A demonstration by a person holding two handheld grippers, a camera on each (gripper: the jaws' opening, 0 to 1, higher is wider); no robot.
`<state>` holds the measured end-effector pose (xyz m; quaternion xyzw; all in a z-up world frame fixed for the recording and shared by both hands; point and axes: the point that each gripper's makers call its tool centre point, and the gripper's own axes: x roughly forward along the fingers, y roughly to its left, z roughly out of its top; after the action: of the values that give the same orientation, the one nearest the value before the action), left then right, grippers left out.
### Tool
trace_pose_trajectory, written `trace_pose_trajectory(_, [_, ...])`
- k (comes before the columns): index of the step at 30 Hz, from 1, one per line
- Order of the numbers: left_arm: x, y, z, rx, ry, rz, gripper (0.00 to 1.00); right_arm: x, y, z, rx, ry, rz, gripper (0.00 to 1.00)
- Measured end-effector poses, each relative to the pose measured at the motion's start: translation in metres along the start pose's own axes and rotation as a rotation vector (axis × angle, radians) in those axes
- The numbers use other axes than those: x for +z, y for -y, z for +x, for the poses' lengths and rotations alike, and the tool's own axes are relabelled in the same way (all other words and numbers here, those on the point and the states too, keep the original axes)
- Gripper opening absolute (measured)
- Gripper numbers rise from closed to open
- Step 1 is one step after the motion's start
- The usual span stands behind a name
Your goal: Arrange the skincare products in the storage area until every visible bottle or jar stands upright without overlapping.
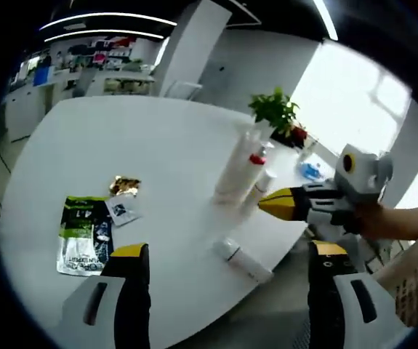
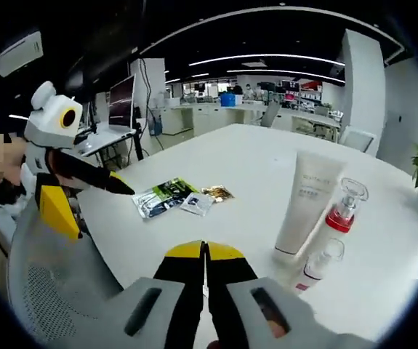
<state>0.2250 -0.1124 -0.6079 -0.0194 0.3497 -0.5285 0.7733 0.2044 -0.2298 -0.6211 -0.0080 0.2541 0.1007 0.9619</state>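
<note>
The skincare products stand and lie on a white surface (image 1: 121, 138). In the right gripper view a tall white tube (image 2: 307, 205) stands upright on its cap. Just to its right is a clear bottle with a red collar (image 2: 343, 209), and in front of that a small clear-capped bottle (image 2: 318, 265) leans toward the tube. In the left gripper view the same group sits near the far edge of the surface: the white tube (image 1: 235, 166), the red-collared bottle (image 1: 256, 158) and a small white bottle (image 1: 262, 183) close together. Nearer that camera a small white bottle (image 1: 243, 260) lies flat on its side by the surface's edge, well apart from the standing group.

Further left lie a green and black sachet (image 1: 83, 233), a small white sachet (image 1: 123, 211) touching it, and a crumpled gold wrapper (image 1: 125, 185) just beyond.

The left gripper (image 1: 227, 273) has its jaws spread wide with nothing between them. The right gripper (image 2: 206, 263) has its jaws pressed together at the tips, and nothing can be seen held there. It reaches into the left gripper view from the right, a person's hand (image 1: 401, 222) on it, its yellow tip near the small white bottle.

A potted plant (image 1: 275, 113) stands beyond the products.
</note>
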Motion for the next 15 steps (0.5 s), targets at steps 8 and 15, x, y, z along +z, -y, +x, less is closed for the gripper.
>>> trace_pose_trajectory(8, [-0.006,-0.001,0.011,-0.011,-0.032,-0.003,0.87,-0.046,-0.019,0.005,0.003,-0.203,0.153,0.05])
trace_pose_trajectory(15, [-0.008,0.001,0.013,-0.021,-0.045,0.010,0.87,-0.059,-0.040,0.021,0.004,-0.277,0.149,0.42])
